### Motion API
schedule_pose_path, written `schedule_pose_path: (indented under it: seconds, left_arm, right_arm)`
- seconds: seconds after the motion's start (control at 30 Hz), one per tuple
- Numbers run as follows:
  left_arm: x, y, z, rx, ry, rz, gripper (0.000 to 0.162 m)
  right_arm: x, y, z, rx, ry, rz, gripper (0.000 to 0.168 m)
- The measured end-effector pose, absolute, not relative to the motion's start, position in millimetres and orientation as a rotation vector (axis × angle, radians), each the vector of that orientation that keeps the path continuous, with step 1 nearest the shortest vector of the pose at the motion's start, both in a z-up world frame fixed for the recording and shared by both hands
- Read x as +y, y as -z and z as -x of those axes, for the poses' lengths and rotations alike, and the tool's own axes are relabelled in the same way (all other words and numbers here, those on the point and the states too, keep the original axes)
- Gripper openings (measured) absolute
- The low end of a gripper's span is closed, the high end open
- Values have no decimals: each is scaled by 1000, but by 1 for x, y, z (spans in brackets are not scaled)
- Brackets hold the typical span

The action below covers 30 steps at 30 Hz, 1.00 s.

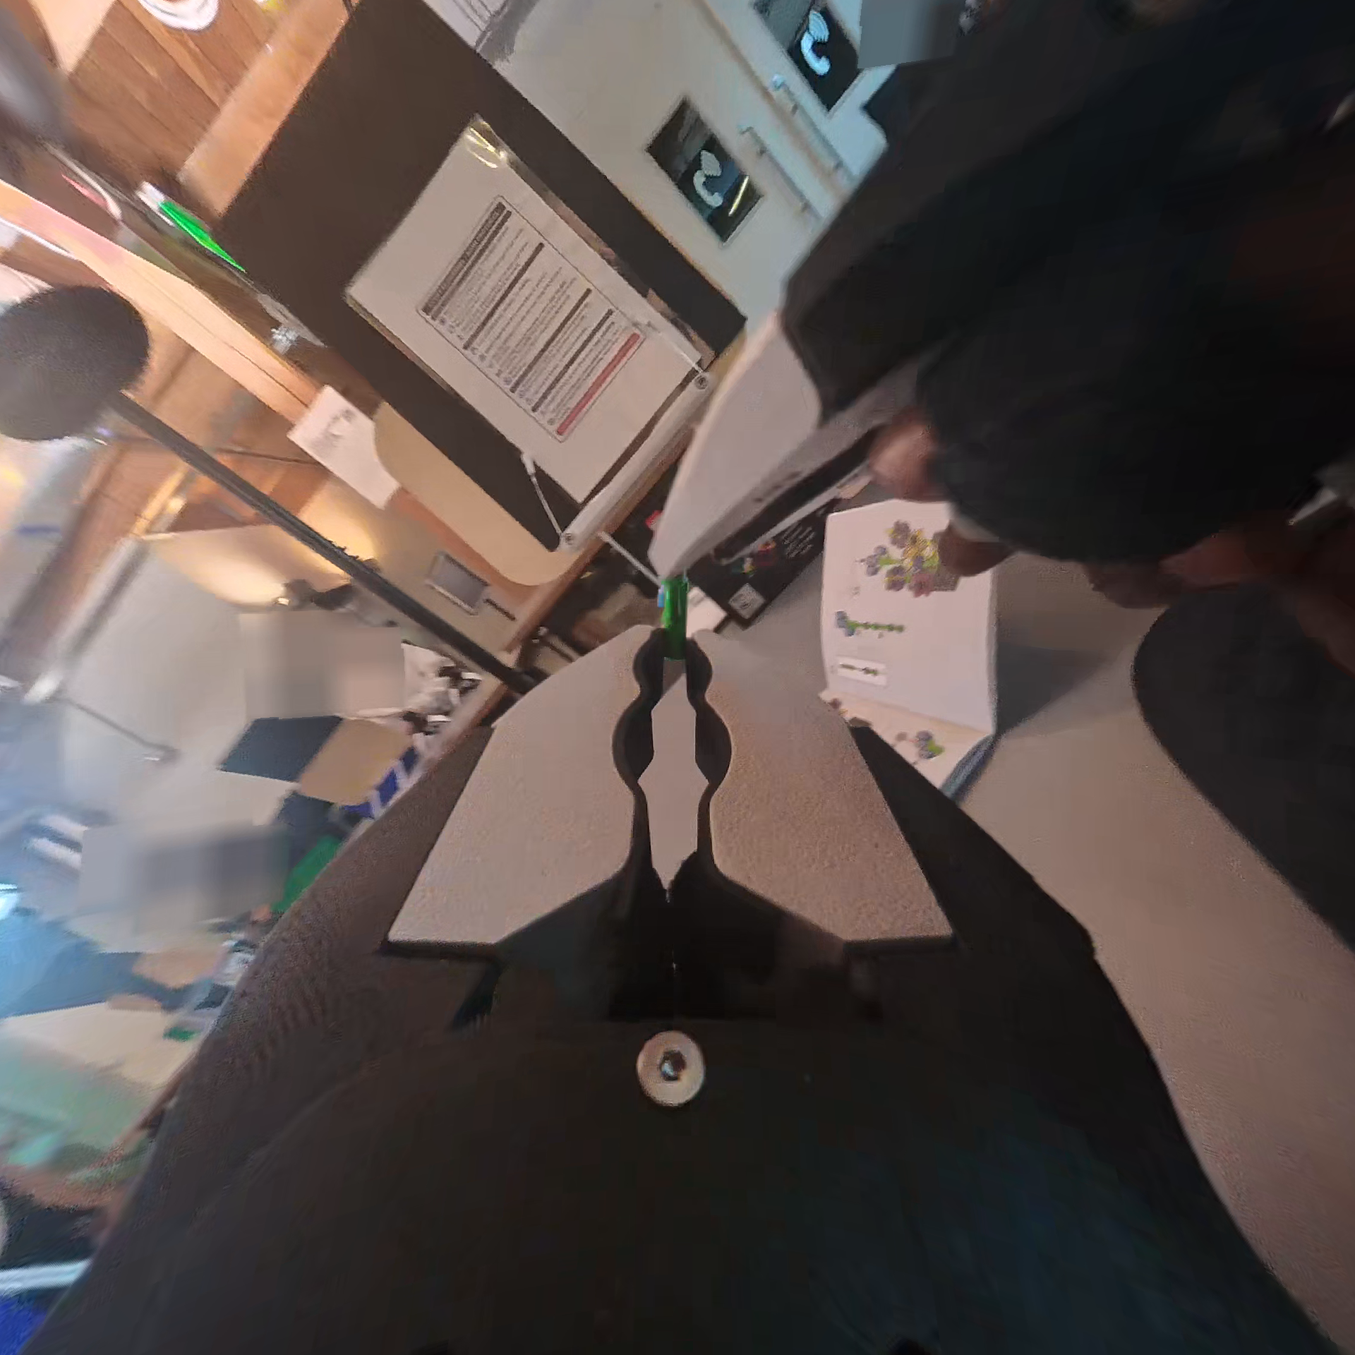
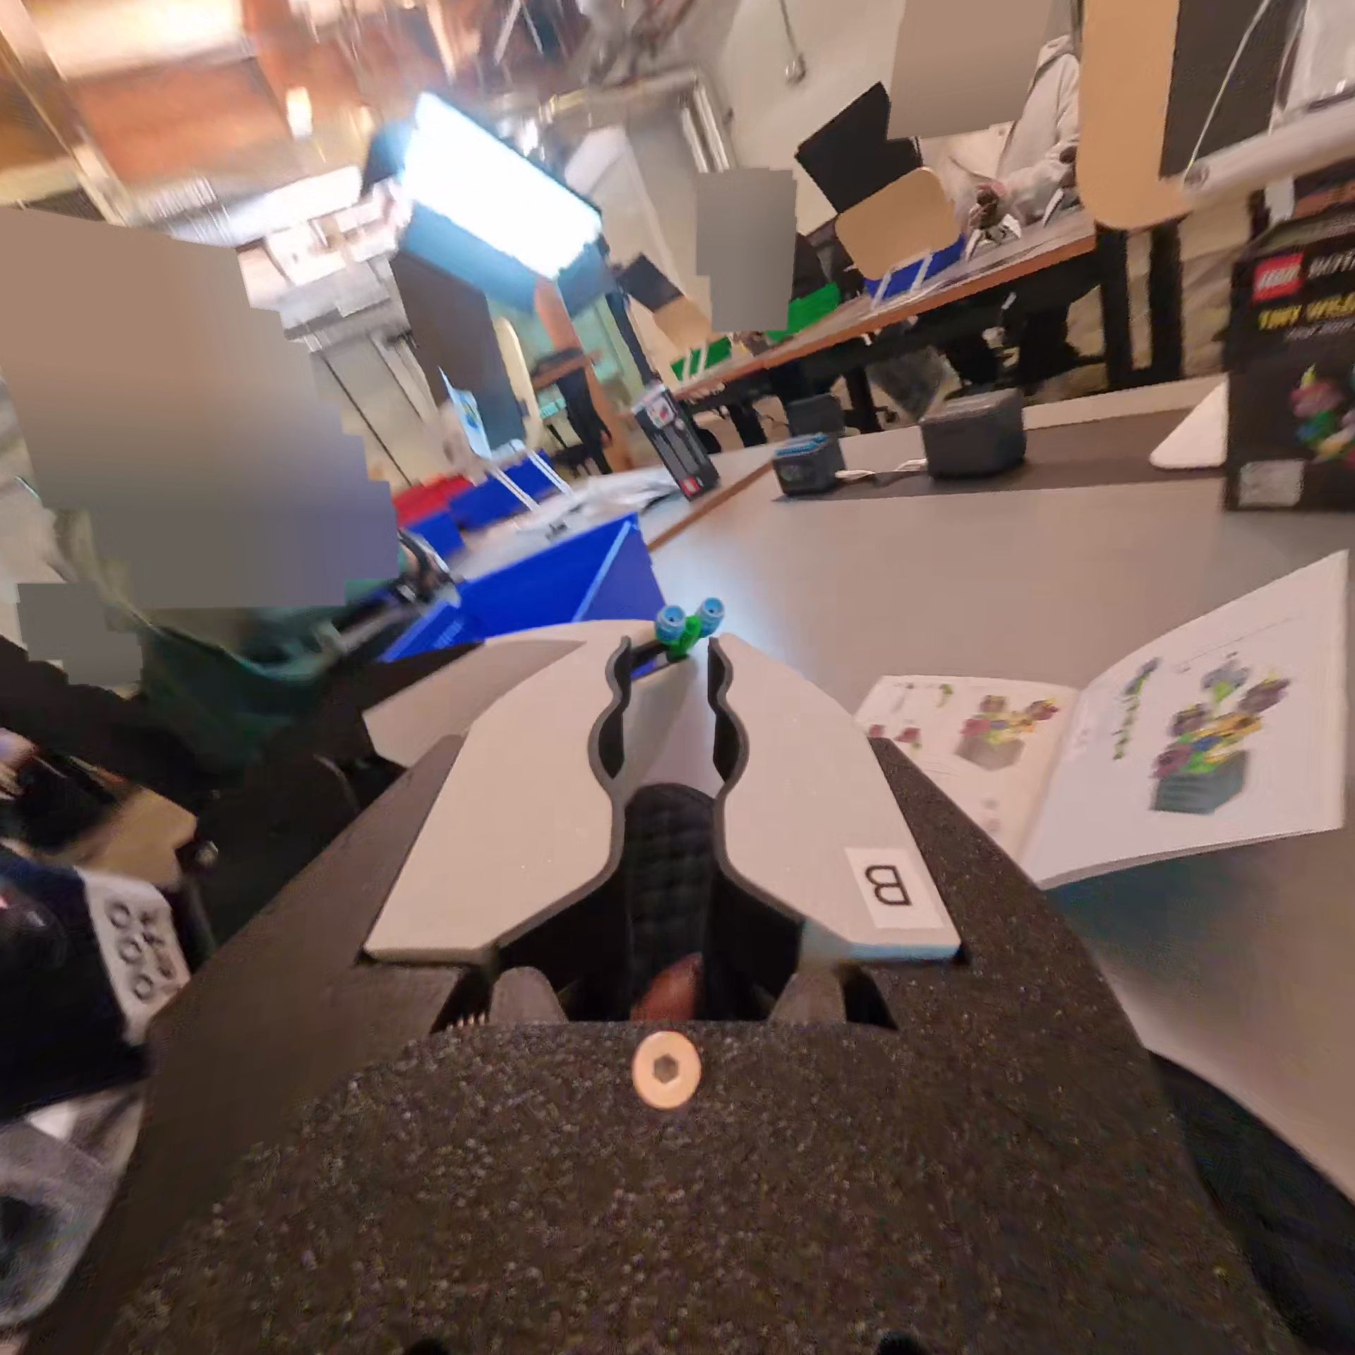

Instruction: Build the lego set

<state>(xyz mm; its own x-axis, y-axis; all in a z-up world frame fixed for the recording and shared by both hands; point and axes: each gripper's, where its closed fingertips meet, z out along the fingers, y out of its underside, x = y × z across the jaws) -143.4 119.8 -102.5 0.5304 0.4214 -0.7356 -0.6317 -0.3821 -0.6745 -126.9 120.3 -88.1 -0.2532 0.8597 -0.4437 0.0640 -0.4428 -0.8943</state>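
Left wrist view first: the left gripper (image 1: 673, 649) is clamped on a small green stem piece (image 1: 673, 612), pinched right at the fingertips, long axis pointing straight out along the fingers. Just beyond that stem, the other gripper's grey finger tip comes in from the upper right, almost touching the stem's far end.

Over to the right wrist view: the right gripper (image 2: 666, 652) has its jaws apart, nothing between them. Straight ahead of its tips sits the same green stem (image 2: 685, 636), topped with two blue studs (image 2: 689, 616), held up by the left gripper's grey finger crossing from the left.

So the right gripper is nearest the free end, and its open gap is aimed at the stem. The instruction booklet (image 2: 1100, 748) lies open on the worktop (image 2: 916, 586), right of the stem, with the set's box (image 2: 1290, 381) standing behind it.
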Motion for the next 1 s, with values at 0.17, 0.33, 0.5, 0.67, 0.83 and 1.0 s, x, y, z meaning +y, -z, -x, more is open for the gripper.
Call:
schedule_pose_path:
  seconds: [0.17,0.33,0.5,0.67,0.83,1.0]
  left_arm:
    - [119,103,143,253,-1291,1599,6]
    - [121,101,136,332,-1403,1554,6]
    - [120,103,116,269,-912,1571,20]
    - [110,89,84,50,209,1516,35]
    - [113,84,59,81,722,1422,30]
    - [116,86,56,104,731,1410,19]
  right_arm:
    - [119,89,131,-1086,-1847,1472,20]
    - [122,93,132,-1081,-1878,1494,11]
    - [122,76,115,-1190,-2011,1253,7]
    - [122,65,87,-1551,-2019,840,7]
    - [106,64,78,-1697,-2117,710,7]
    - [98,73,74,-1721,-2172,704,7]
